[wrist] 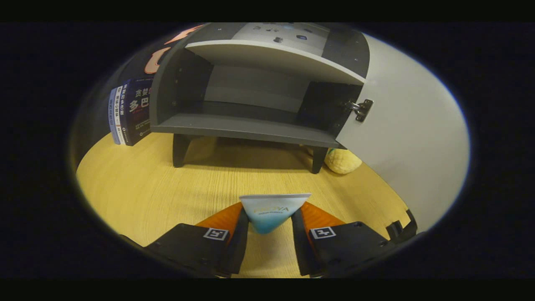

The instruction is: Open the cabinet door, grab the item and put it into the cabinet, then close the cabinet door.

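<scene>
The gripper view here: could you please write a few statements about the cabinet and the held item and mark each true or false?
1. The cabinet door is open. True.
2. The gripper is open, with nothing between its fingers. False: both fingers press on a blue and white tube.
3. The cabinet already holds the tube. False: its shelf looks bare.
4. Books stand left of the cabinet. True.
5. A yellow plush object lies by the cabinet's right leg. True.
</scene>
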`<state>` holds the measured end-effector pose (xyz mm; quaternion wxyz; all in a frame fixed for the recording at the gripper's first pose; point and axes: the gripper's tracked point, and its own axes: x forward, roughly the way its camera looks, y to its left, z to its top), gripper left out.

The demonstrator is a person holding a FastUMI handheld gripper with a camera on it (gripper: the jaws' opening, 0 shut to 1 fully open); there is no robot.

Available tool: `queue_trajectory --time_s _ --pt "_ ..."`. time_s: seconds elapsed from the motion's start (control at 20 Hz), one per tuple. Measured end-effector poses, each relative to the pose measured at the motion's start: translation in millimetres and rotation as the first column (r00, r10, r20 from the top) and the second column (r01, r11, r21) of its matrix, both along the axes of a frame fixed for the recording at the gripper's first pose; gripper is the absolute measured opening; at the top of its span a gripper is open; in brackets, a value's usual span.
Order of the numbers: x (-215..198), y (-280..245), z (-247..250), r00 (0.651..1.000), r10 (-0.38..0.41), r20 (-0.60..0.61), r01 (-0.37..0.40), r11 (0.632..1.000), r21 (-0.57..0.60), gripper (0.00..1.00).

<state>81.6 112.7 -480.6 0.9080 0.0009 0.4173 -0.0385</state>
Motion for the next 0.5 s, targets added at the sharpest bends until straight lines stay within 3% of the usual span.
queue_trajectory --time_s 0.25,0.5 --pt "-6.9 3.8 79.2 0.994 0.076 0.080 -0.073 0.997 -0.039 0.58" --pt "12.5 0.6 195.4 0.975 0.052 0.217 -0.062 0.997 0.040 0.57"
